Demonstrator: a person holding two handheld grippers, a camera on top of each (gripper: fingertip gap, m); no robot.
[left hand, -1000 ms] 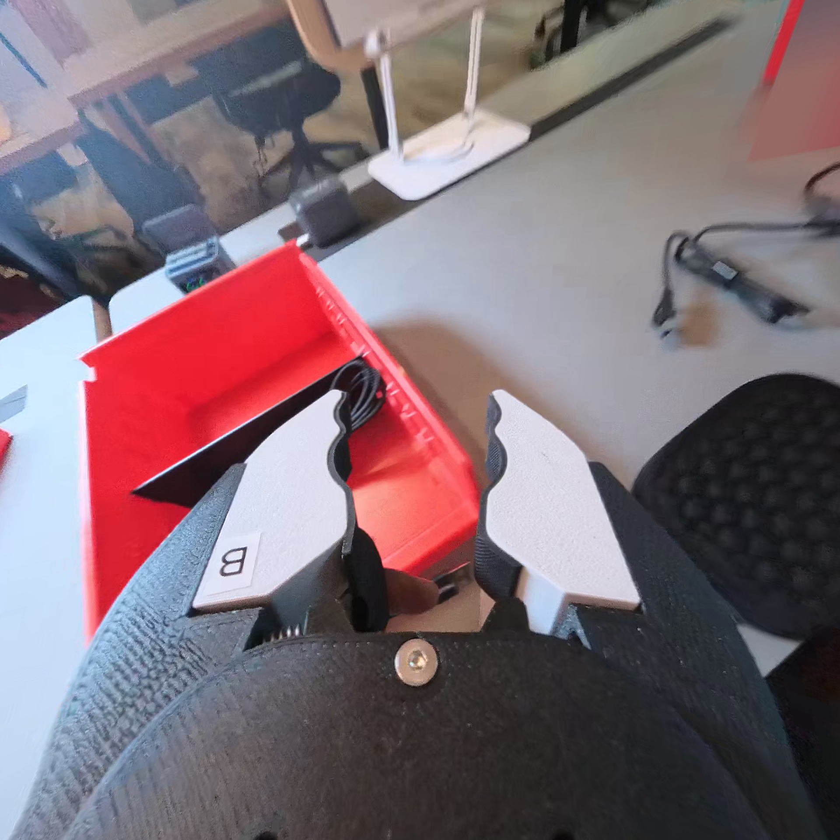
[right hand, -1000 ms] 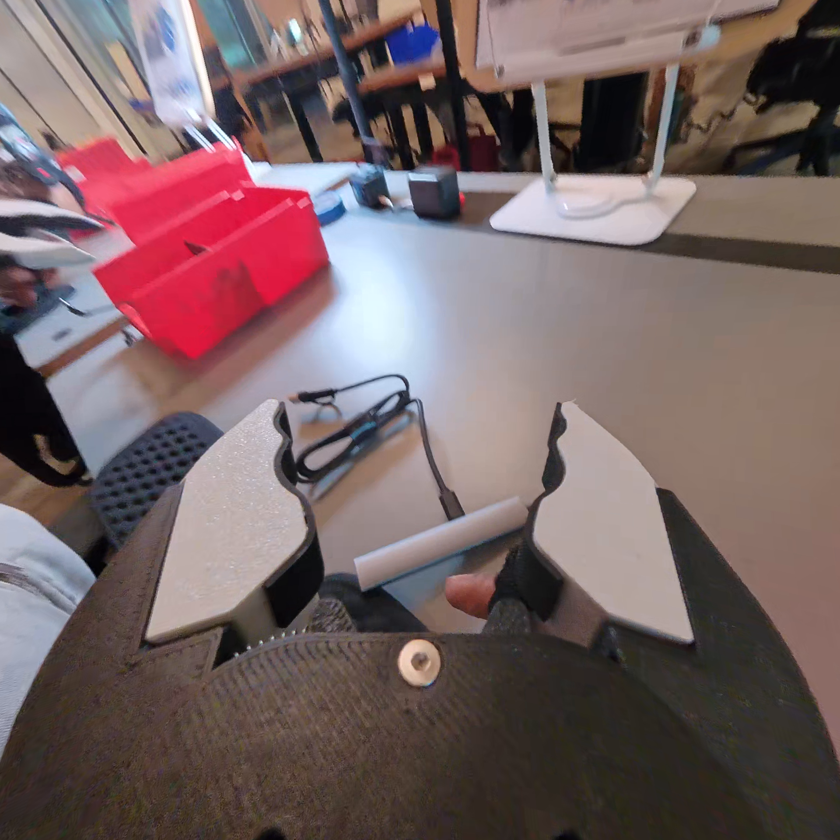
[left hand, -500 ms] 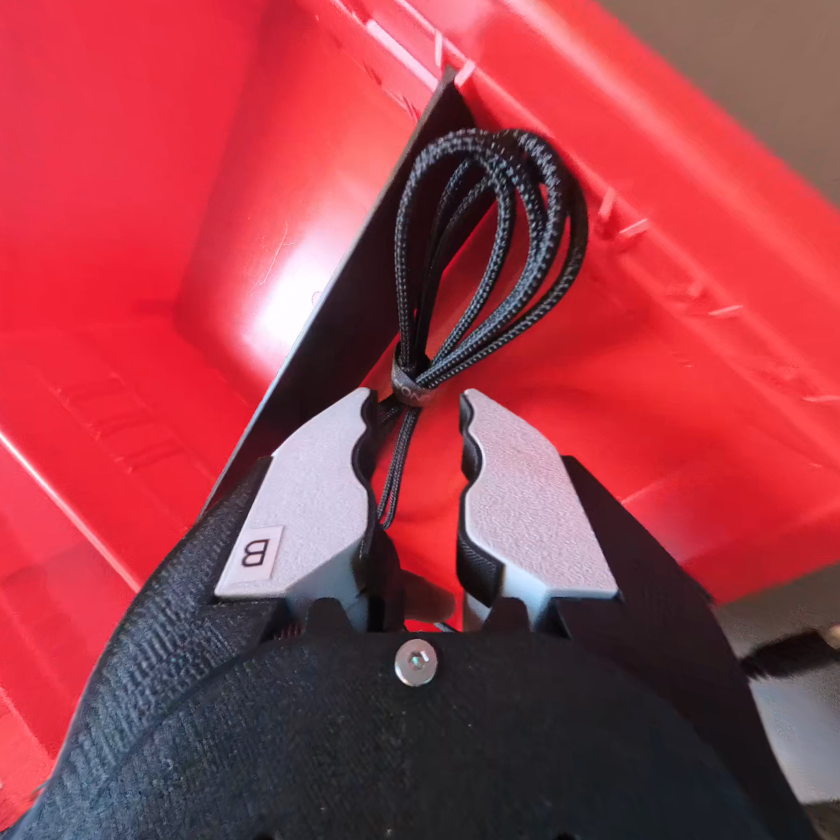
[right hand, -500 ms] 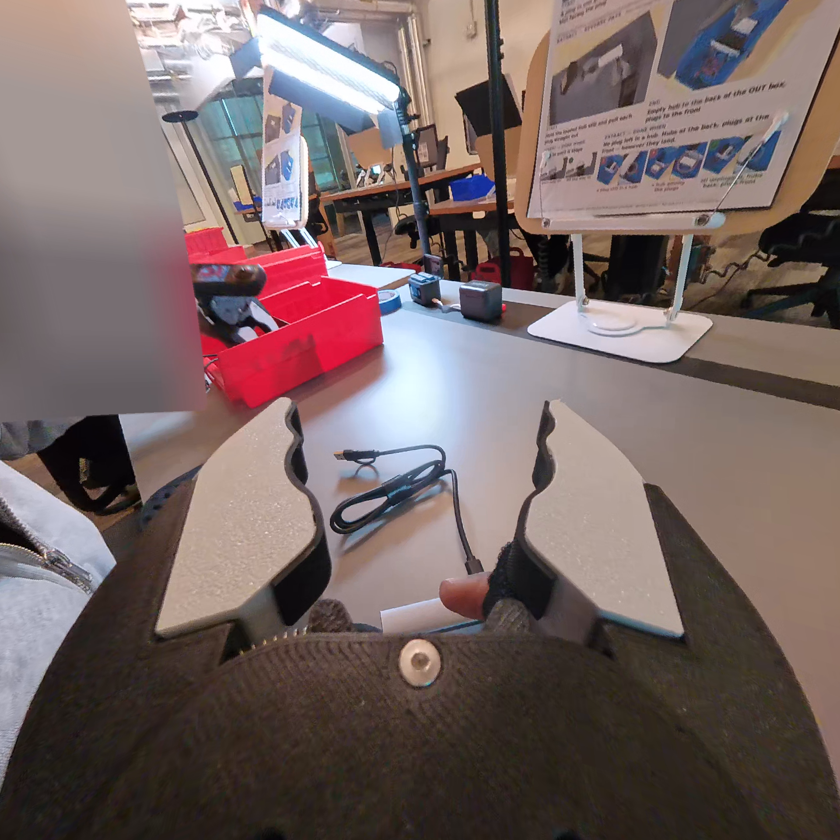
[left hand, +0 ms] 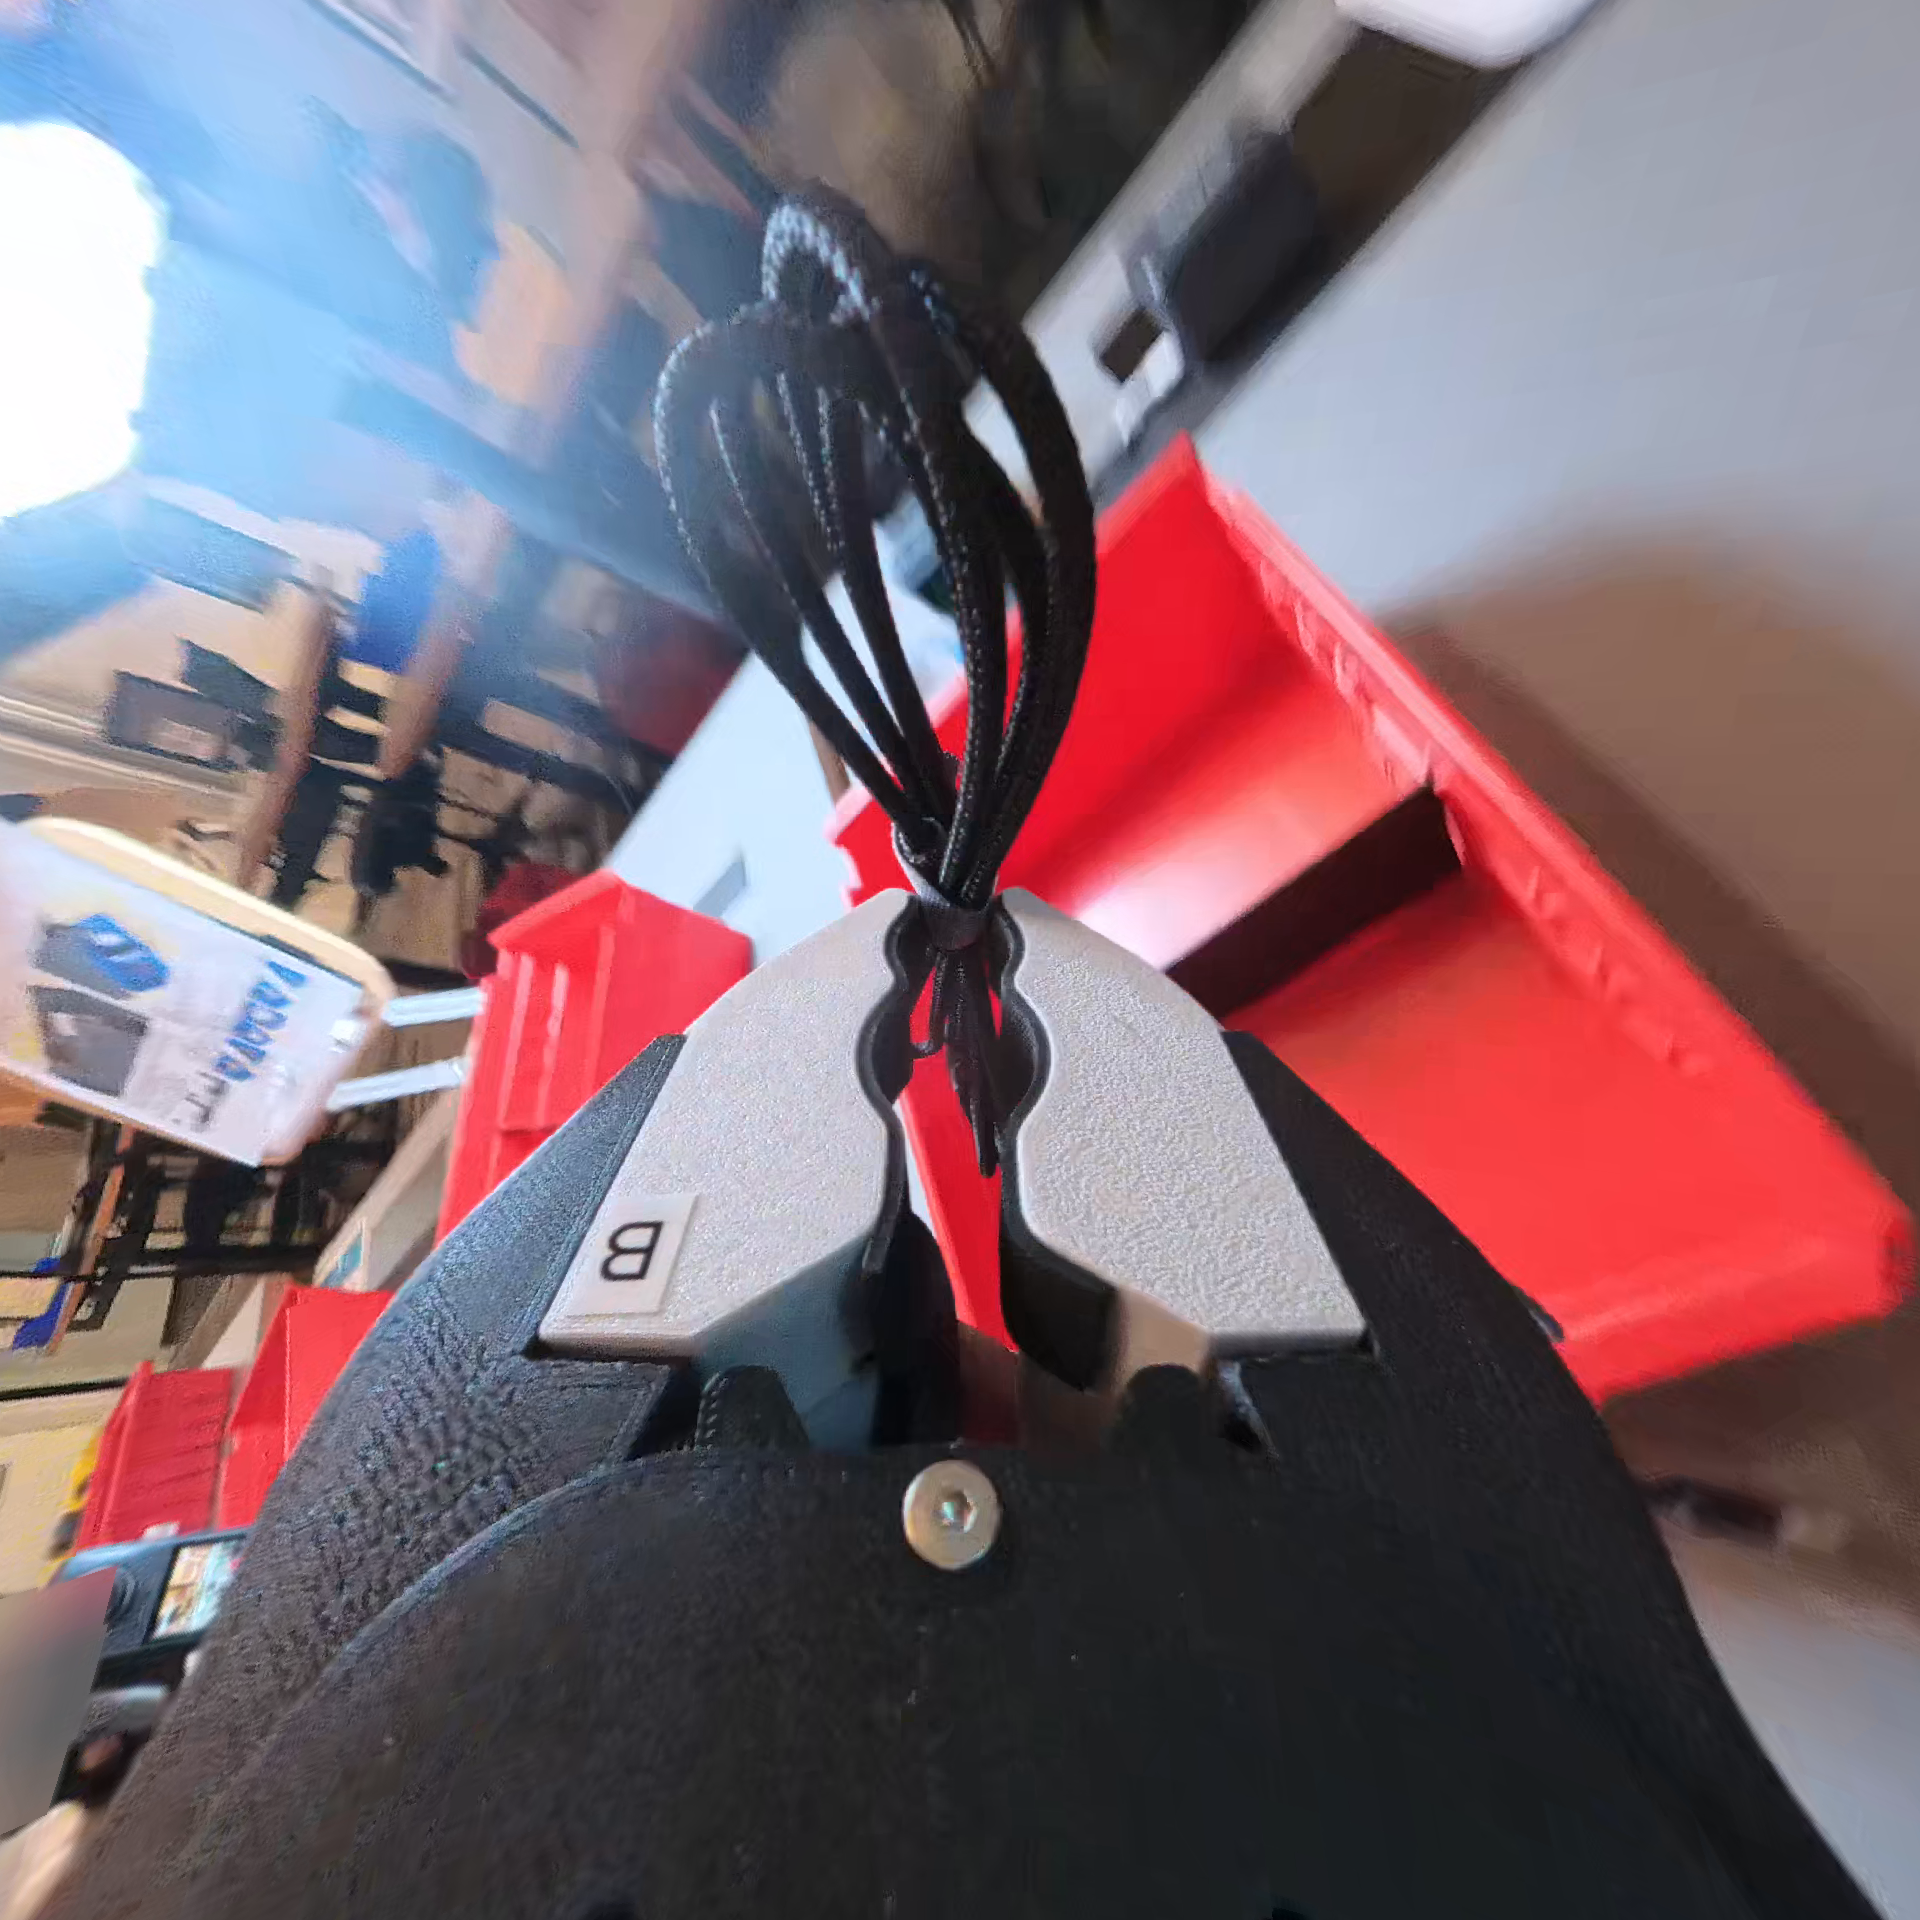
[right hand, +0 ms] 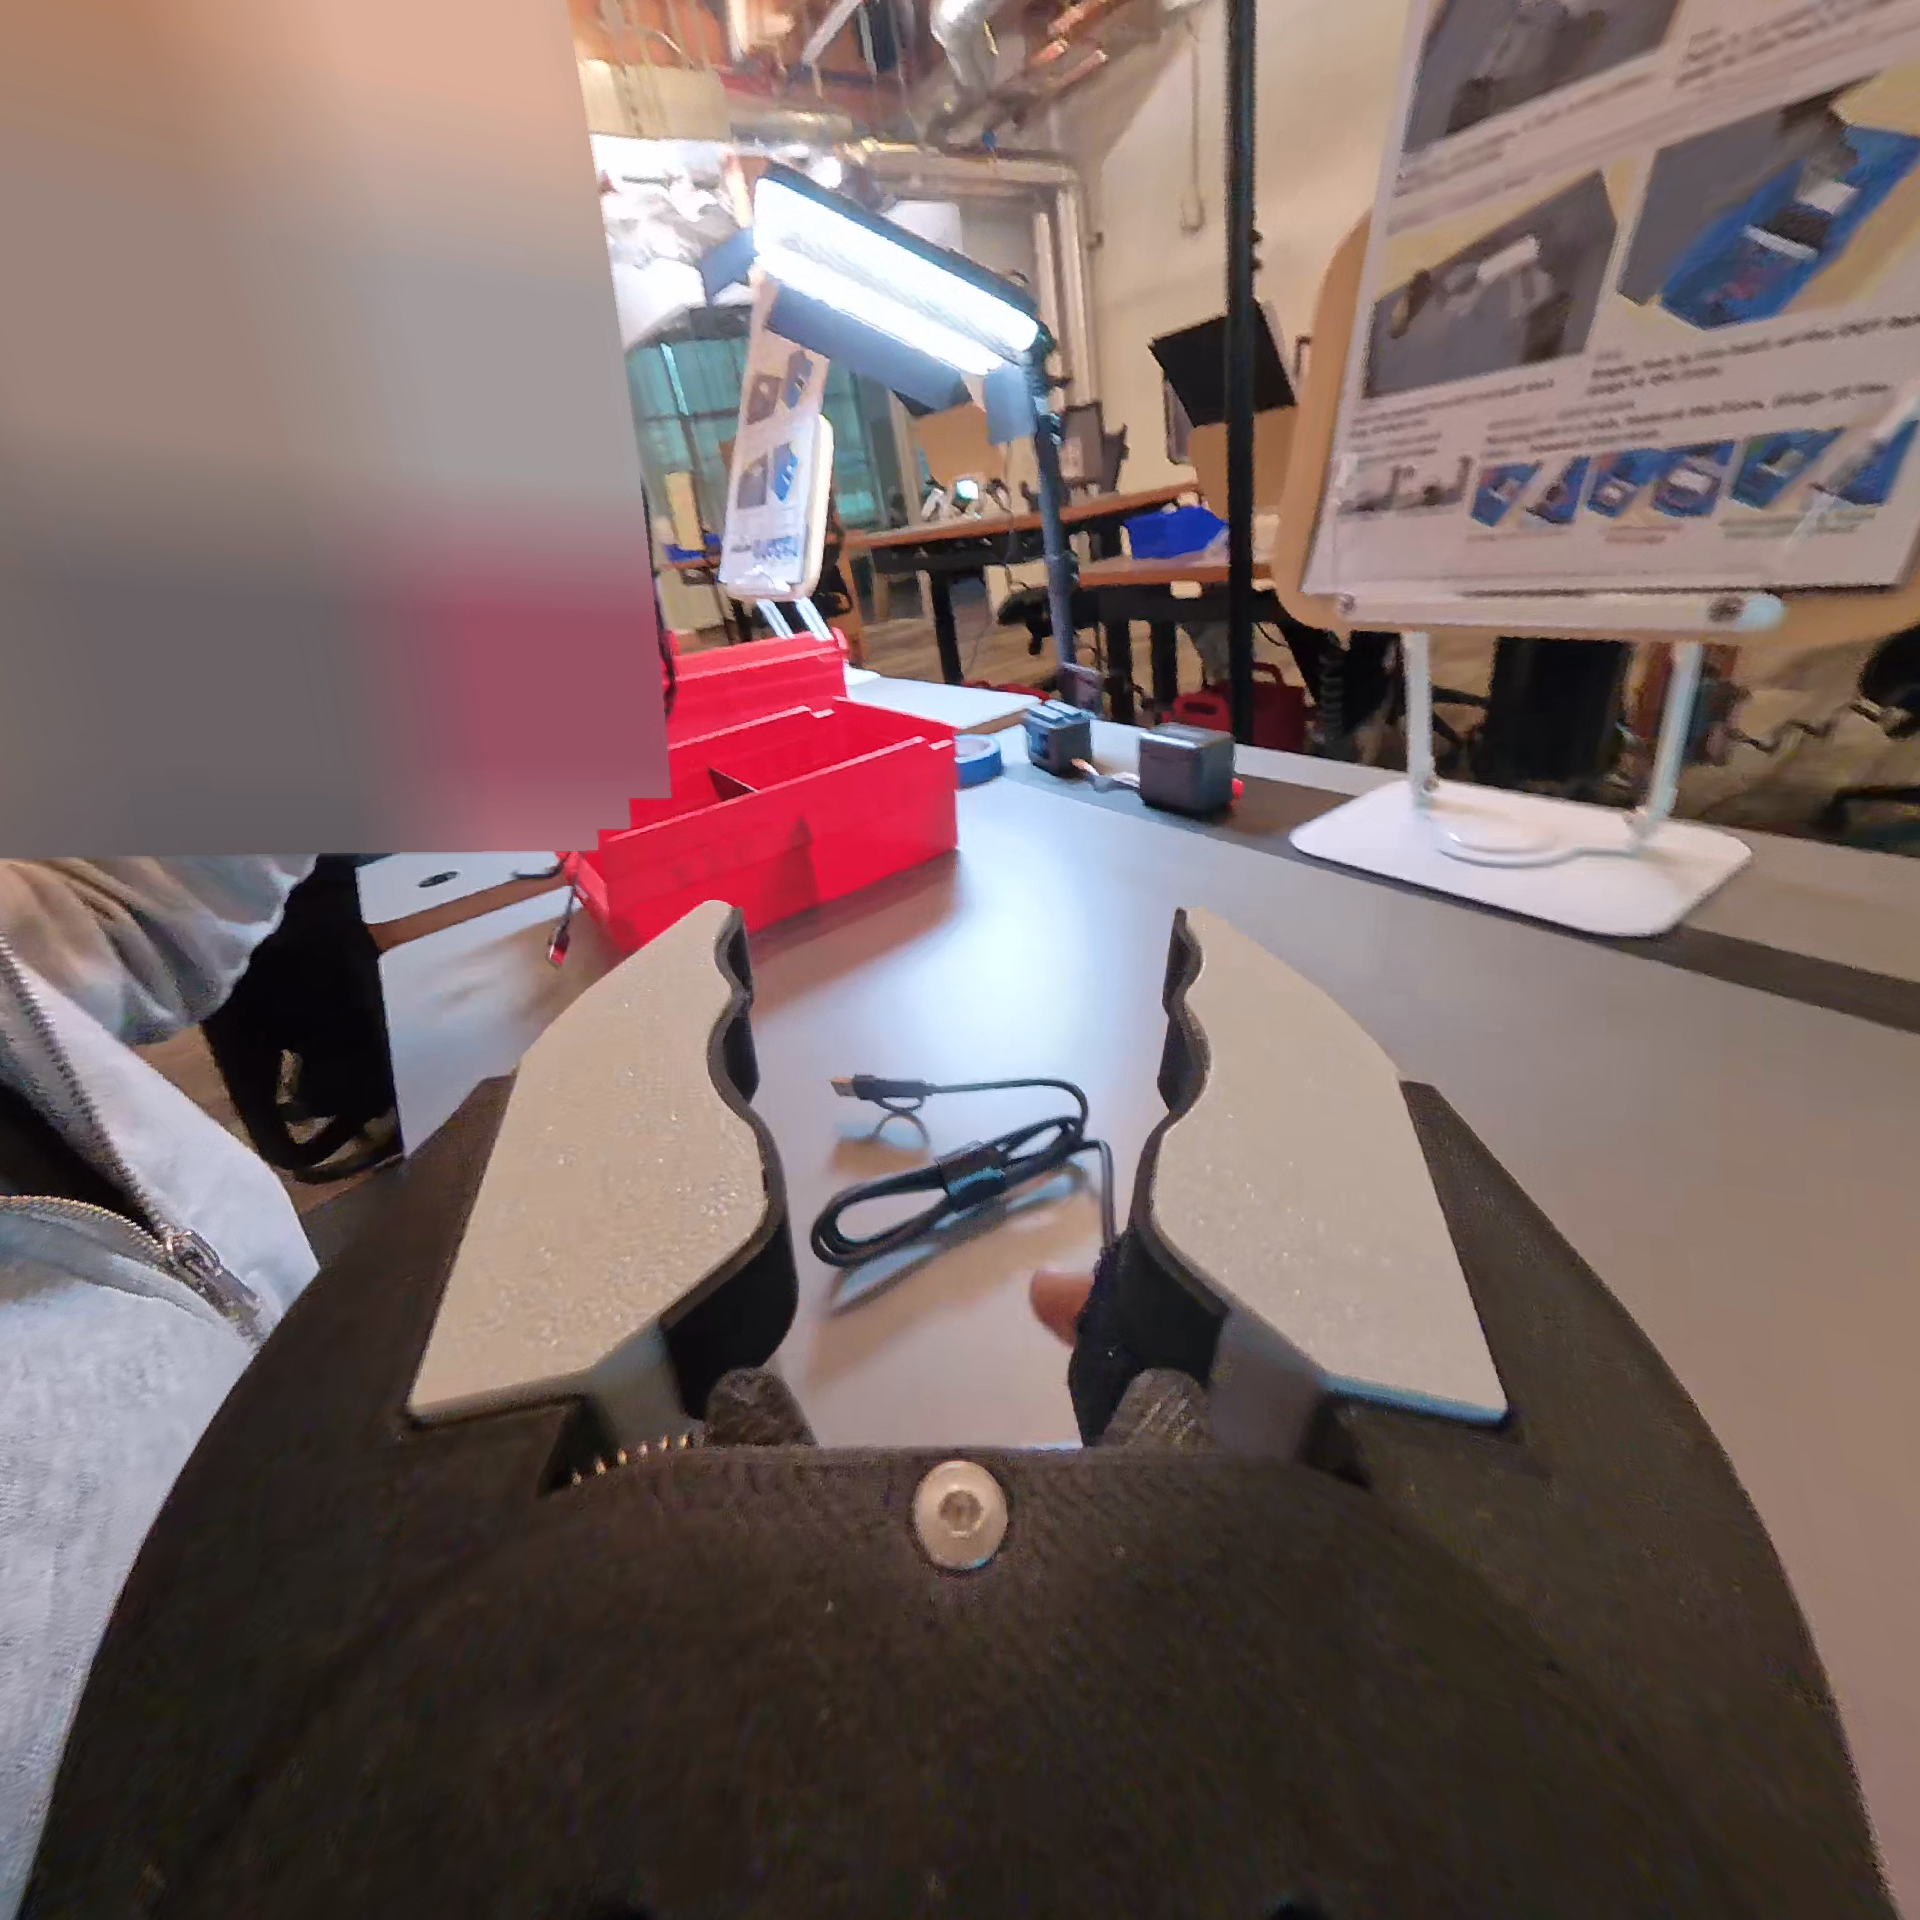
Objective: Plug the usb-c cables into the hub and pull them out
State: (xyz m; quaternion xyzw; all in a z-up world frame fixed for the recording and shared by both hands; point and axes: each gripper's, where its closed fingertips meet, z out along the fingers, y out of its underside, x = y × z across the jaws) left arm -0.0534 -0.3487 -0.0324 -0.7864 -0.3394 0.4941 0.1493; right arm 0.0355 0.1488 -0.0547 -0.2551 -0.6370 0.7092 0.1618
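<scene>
My left gripper (left hand: 951,920) is shut on a coiled black braided cable (left hand: 883,540) at its tie band and holds it in the air above the red bin (left hand: 1538,1091). The coil's loops stand up past the fingertips. My right gripper (right hand: 956,935) is open and empty, low over the grey table (right hand: 1558,1143). A second black cable (right hand: 966,1184), bundled with a band and with one plug end free, lies on the table between and beyond its fingers. No hub shows in either view.
The red bin (right hand: 790,831) with a black divider sits at the table's left; more red bins stand behind it. A white stand (right hand: 1527,862) with an instruction sheet is at the back right. Small grey chargers (right hand: 1184,769) and blue tape sit along the back edge. There is about 50 cm between the tips of the two grippers.
My left gripper closed on the braided cable inside the red bin and lifted it out, tilting upward. My right gripper rose slightly; the white tube near its base is out of view.
</scene>
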